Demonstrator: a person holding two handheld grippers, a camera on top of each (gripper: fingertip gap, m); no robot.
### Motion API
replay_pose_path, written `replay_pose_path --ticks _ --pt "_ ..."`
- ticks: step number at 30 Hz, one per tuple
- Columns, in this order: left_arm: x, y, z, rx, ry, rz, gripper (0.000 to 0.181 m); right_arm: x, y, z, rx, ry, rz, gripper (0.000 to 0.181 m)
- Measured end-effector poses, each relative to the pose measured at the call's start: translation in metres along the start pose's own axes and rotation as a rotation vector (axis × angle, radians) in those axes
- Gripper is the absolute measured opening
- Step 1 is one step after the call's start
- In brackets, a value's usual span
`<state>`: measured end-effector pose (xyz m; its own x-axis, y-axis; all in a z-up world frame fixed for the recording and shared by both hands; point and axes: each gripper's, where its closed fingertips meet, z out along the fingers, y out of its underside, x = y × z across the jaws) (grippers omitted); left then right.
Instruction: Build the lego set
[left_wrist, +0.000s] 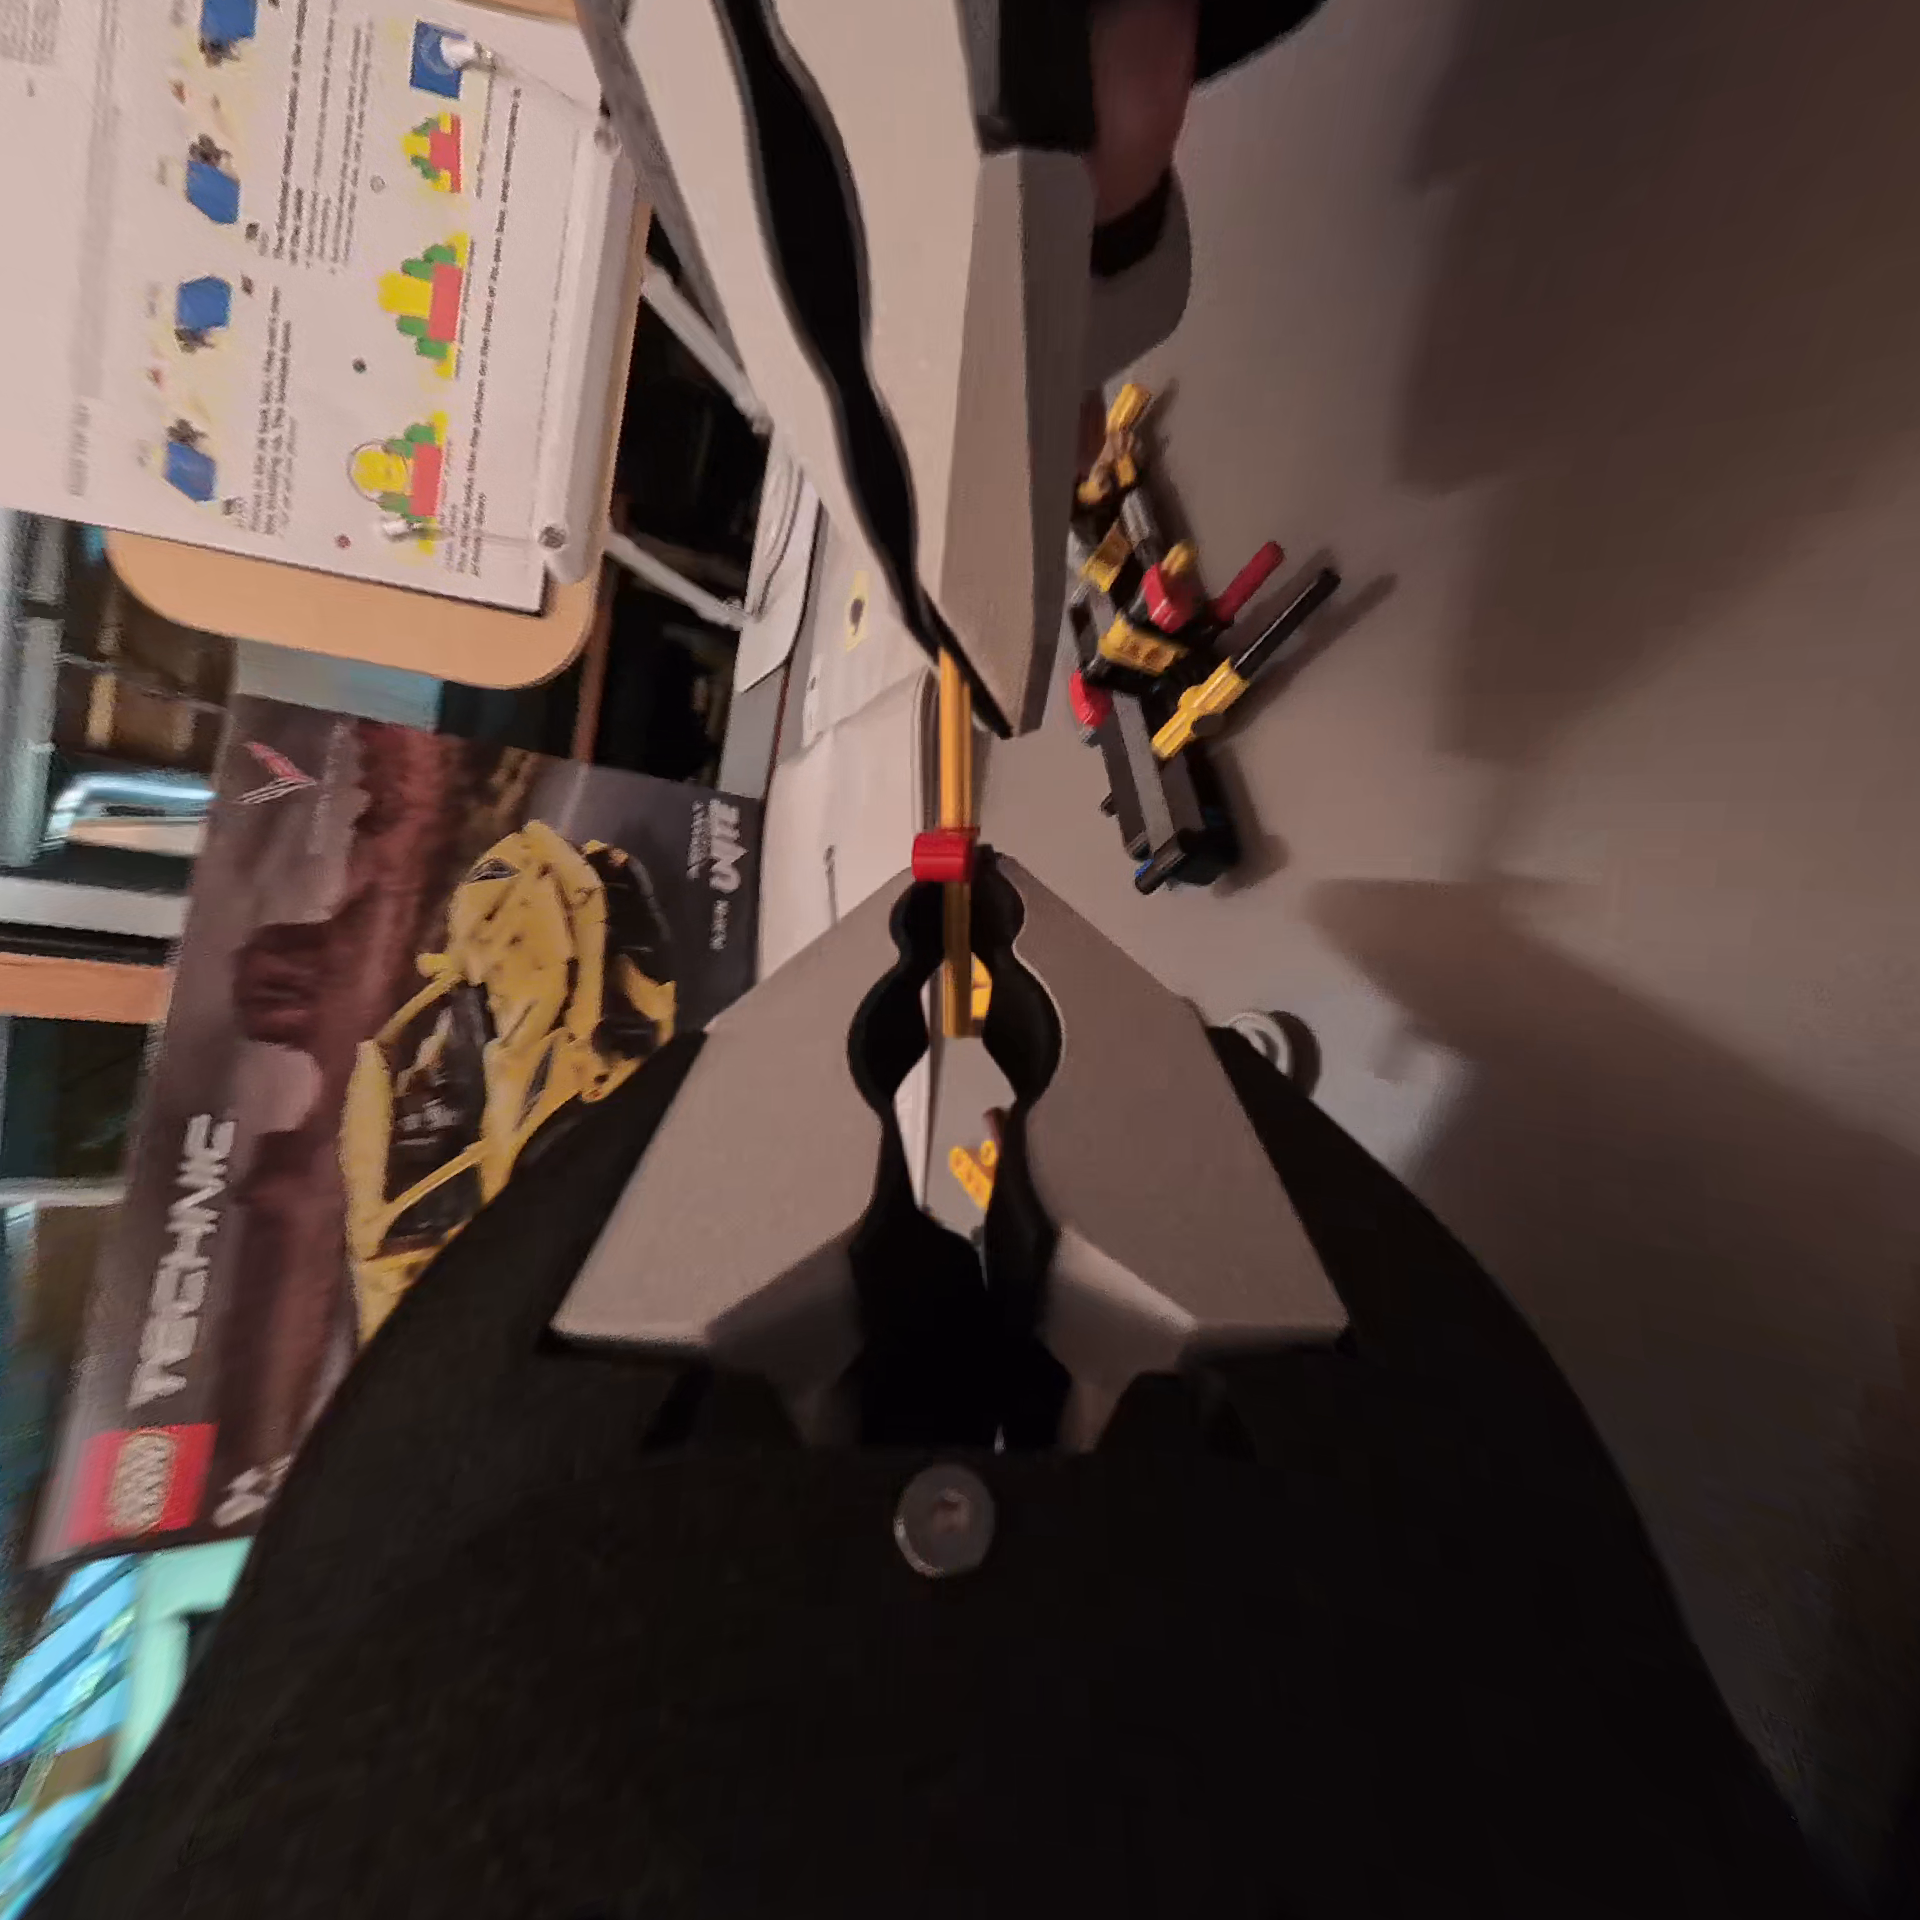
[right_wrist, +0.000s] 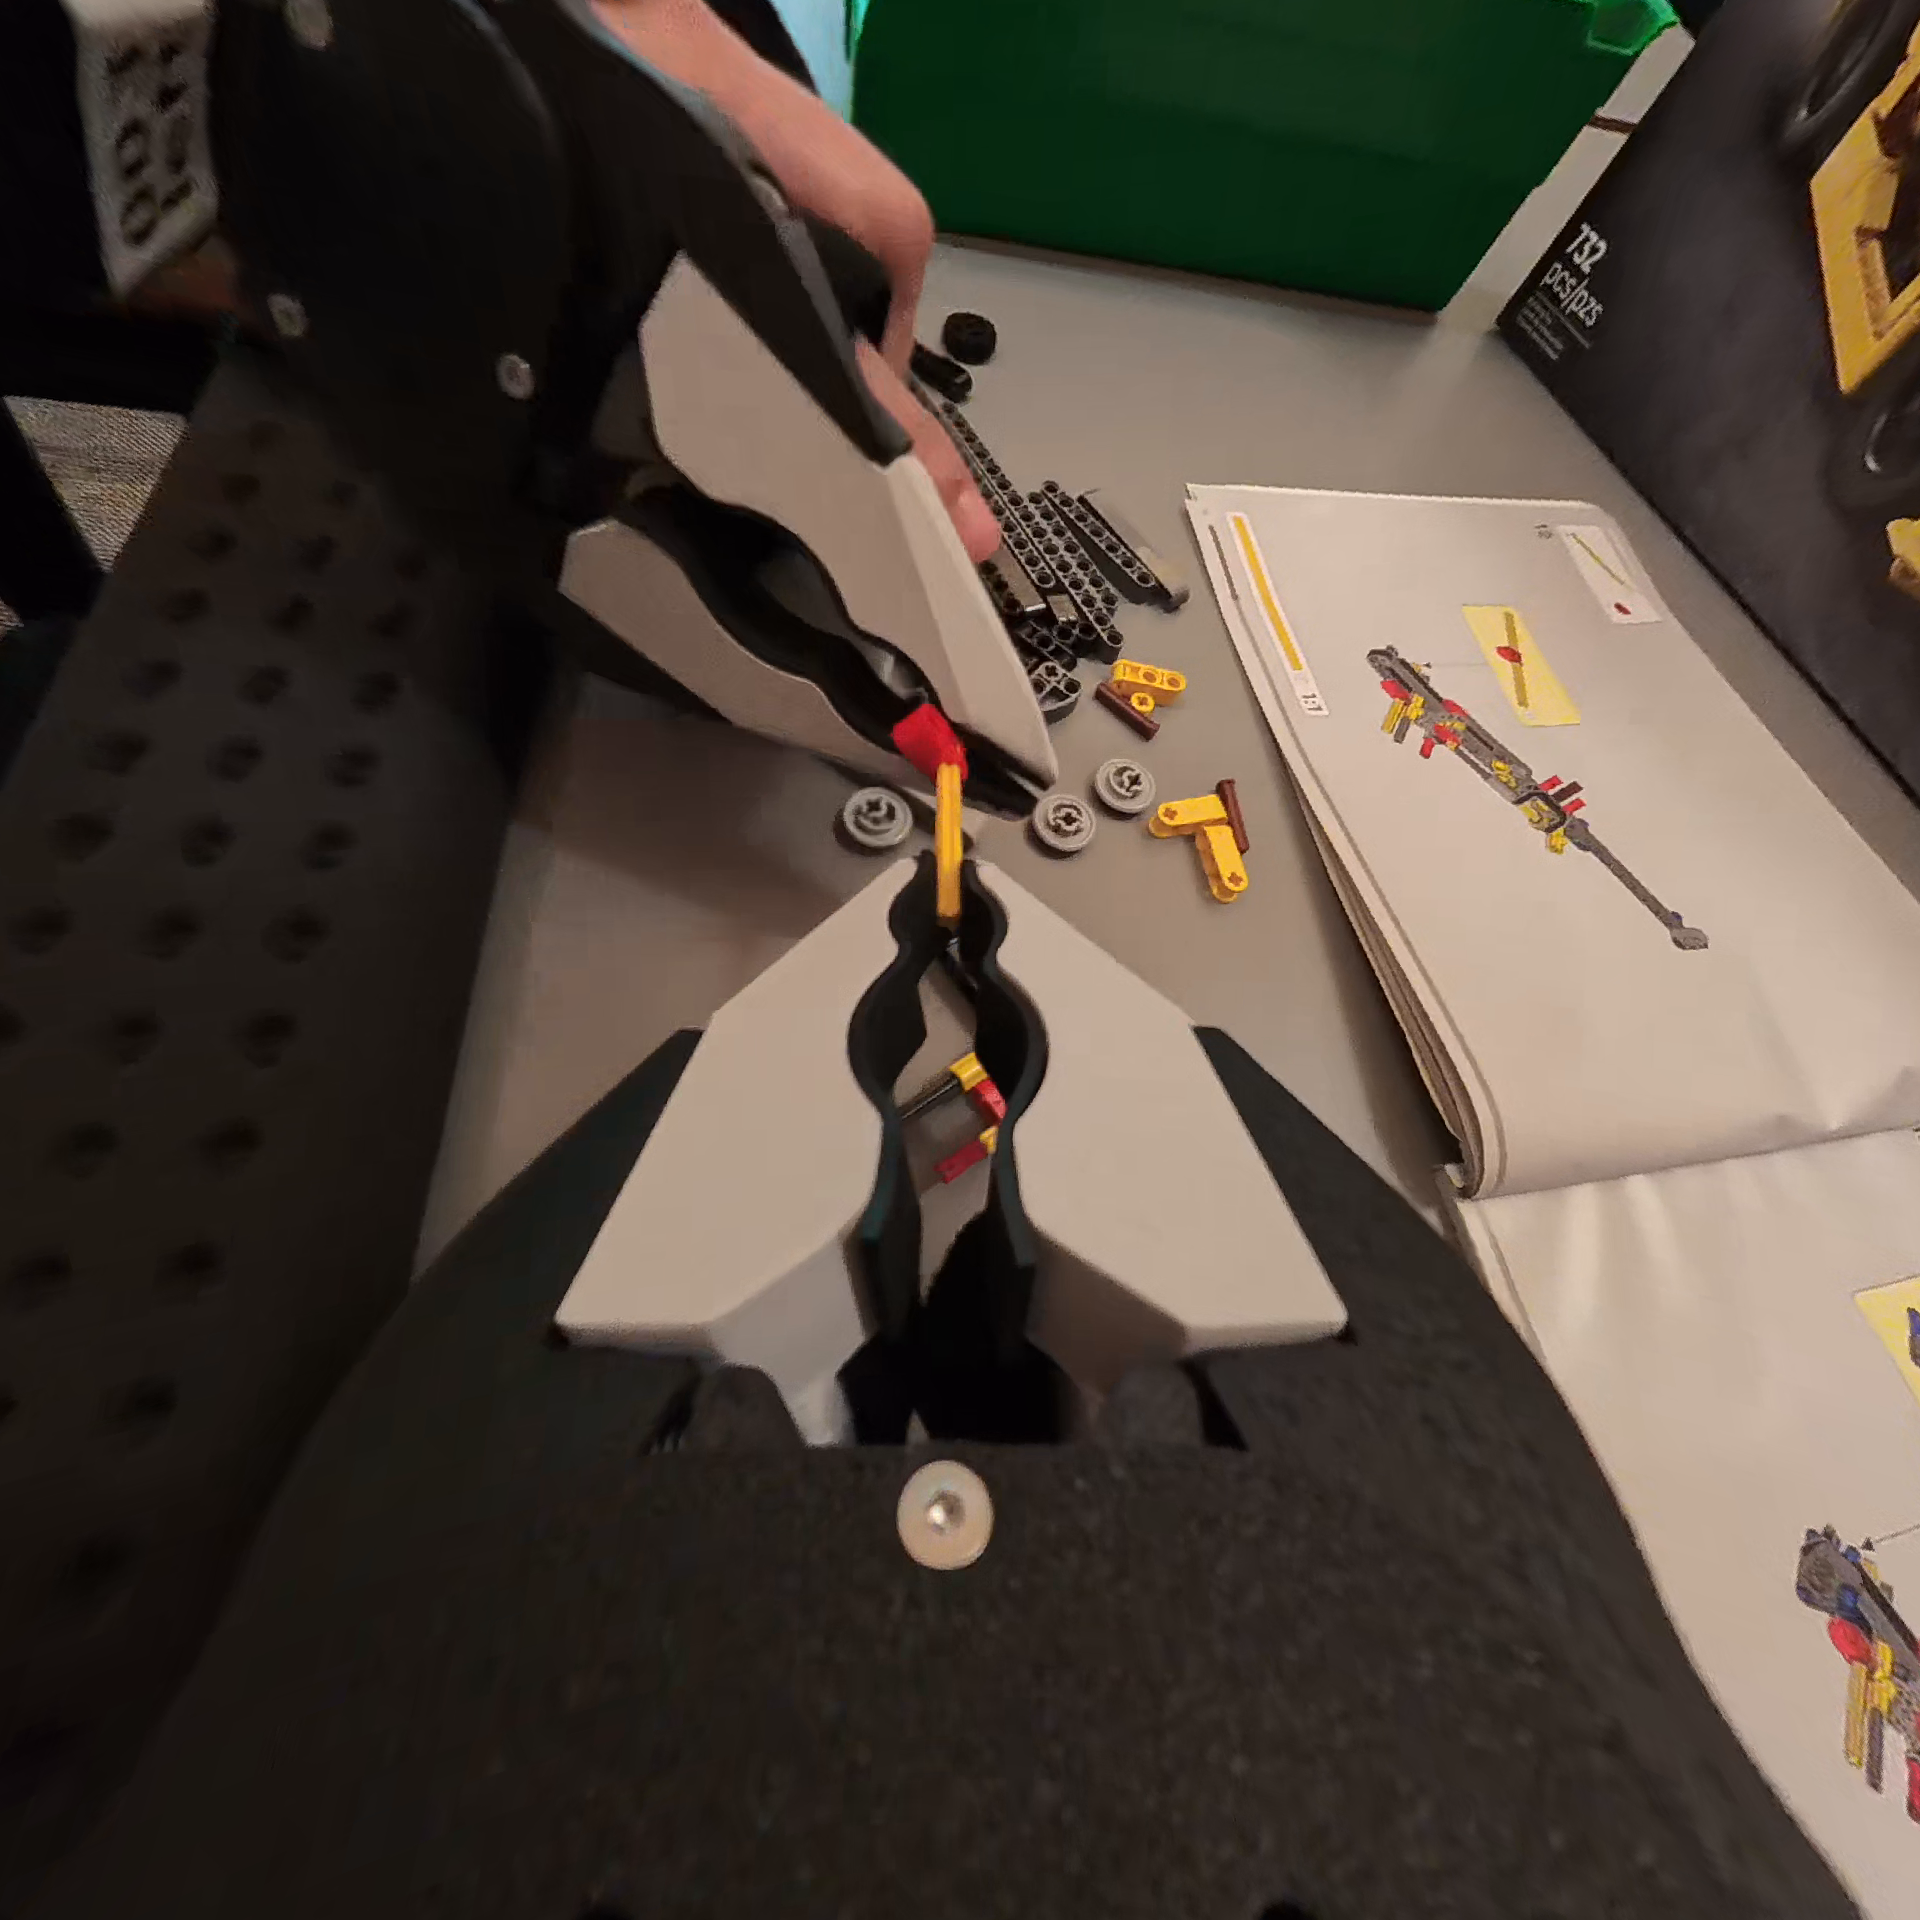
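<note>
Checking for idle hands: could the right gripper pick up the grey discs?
Probably not: the right gripper is shut on the yellow rod, whose red-capped end the left gripper holds; the grey discs lie uncovered.

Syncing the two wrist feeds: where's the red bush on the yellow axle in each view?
Left wrist view: red bush sits at centre, at the left gripper tips, on the yellow axle.
Right wrist view: red bush is just above centre, at the tips of the far left gripper, on top of the yellow axle.
Shared landmark: the yellow axle, held by both grippers.
</note>
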<state>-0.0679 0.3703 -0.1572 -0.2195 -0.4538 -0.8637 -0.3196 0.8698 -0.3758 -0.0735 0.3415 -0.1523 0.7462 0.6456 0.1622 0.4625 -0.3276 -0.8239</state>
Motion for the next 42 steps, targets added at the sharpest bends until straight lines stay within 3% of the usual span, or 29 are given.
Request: replay_pose_path --ticks 7,18,22,26,32,42 --pt "-0.006 0.003 0.002 -0.078 -0.057 0.031 0.002 0.004 -0.002 0.002 0.013 0.026 0.034 0.001" --pt "0.006 -0.005 0.004 -0.012 0.007 -0.005 0.002 -0.002 0.003 0.010 -0.007 -0.012 0.031 0.001" --pt "-0.001 0.000 -0.001 -0.001 -0.027 0.000 0.024 0.008 0.011 0.006 -0.049 0.054 -0.010 0.001" --pt "0.007 -0.020 -0.002 0.052 -0.017 0.045 0.027 0.007 0.007 0.009 -0.075 0.097 -0.078 0.001" --pt "0.010 -0.014 0.005 -0.015 -0.012 0.079 0.012 0.004 0.006 0.011 -0.097 0.119 -0.117 0.001" --pt "0.011 -0.016 -0.003 0.073 0.030 0.042 0.004 -0.005 0.004 0.005 -0.037 0.002 -0.028 0.001"
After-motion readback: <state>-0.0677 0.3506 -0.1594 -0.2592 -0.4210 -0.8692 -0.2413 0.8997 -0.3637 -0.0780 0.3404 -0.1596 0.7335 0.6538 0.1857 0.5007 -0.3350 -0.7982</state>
